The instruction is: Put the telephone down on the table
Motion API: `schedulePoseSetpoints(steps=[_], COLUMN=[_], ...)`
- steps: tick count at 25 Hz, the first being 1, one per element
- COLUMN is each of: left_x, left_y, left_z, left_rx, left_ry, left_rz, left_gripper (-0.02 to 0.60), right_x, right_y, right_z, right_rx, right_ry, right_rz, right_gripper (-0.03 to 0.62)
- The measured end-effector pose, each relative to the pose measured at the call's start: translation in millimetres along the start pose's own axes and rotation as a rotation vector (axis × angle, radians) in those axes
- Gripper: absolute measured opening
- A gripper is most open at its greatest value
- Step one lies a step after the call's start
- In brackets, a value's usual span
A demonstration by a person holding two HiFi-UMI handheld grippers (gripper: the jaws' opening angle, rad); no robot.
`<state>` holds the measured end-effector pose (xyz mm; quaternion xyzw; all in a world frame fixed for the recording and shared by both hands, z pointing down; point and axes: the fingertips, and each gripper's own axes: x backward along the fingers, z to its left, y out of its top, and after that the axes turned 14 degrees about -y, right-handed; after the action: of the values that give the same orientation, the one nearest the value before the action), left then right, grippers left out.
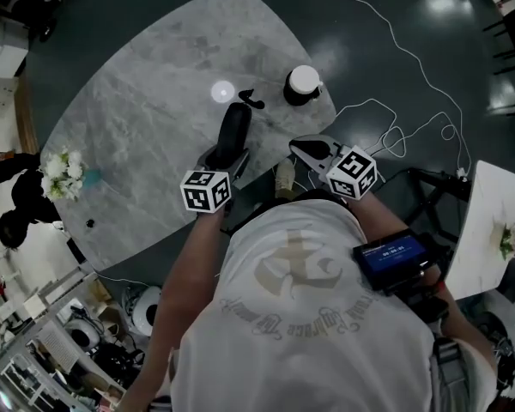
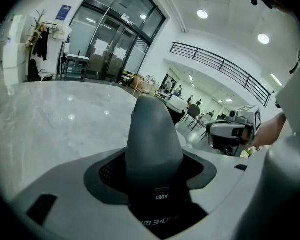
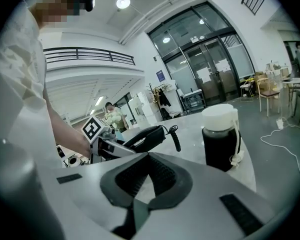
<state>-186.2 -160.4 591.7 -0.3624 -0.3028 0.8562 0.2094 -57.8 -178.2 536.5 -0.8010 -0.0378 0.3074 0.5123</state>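
Your left tongs (image 1: 225,158) are clamped on the near end of the phone (image 1: 235,127), jaws spread wide round its body. Your right tongs (image 1: 312,150) are pinched together on nothing, just right of it. The phone runs straight out from the left tongs, long axis near to far, with its cord (image 1: 251,101) stub at the far tip. In the right gripper view it seems to ride just above the table (image 1: 137,101), about level. So the move is straight down: bare top lies under it and to its left. The jar (image 1: 302,85) stands far right, apart. The left tongs alone should manage it.
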Motion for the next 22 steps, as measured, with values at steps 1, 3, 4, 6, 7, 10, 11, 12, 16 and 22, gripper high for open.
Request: schedulePoseSetpoints(steps=[1, 3, 4, 6, 7, 10, 11, 12, 16, 22], left_x=[-6.2, -21.8, -29.5, -37.7, -38.8, -46.0, -50.0, -53.4, -58.6, -56.1], left_y=[1.9, 4.5, 5.2, 5.5, 5.0, -1.4, -4.8, -8.6, -25.6, -39.8], left_z=[2.4, 7.2, 9.5, 13.8, 15.9, 21.1, 22.3, 23.3, 27.3, 33.3], left_rx=[-0.005, -0.016, -0.021, -0.031, -0.035, -0.048, -0.053, -0.058, -0.069, -0.087], left_ry=[0.006, 0.021, 0.027, 0.039, 0.045, 0.074, 0.084, 0.094, 0.123, 0.147], left_rz=[0.004, 0.018, 0.028, 0.047, 0.057, 0.101, 0.118, 0.136, 0.195, 0.251], left_gripper=[0.282, 0.282, 0.282, 0.282, 0.282, 0.282, 0.282, 0.282, 0.282, 0.282], right_x=[0.7, 2.1, 2.5, 2.0, 1.4, 1.1, 1.7, 2.4, 4.0, 2.0], right_y=[-0.9, -3.4, -4.5, -4.4, -3.5, -3.1, -4.4, -6.2, -13.7, -13.8], right_z=[-5.2, -18.4, -24.6, -30.5, -31.0, -37.4, -41.6, -45.2, -50.8, -46.6], right_rx=[-0.004, -0.010, -0.014, -0.022, -0.026, -0.040, -0.045, -0.049, -0.058, -0.062], right_ry=[-0.004, -0.010, -0.011, -0.014, -0.015, -0.015, -0.013, -0.012, -0.006, 0.000], right_rz=[0.001, 0.002, 0.002, 0.002, 0.003, 0.004, 0.006, 0.008, 0.022, 0.030], right_gripper=[0.015, 0.015, 0.015, 0.015, 0.015, 0.015, 0.015, 0.015, 0.015, 0.015])
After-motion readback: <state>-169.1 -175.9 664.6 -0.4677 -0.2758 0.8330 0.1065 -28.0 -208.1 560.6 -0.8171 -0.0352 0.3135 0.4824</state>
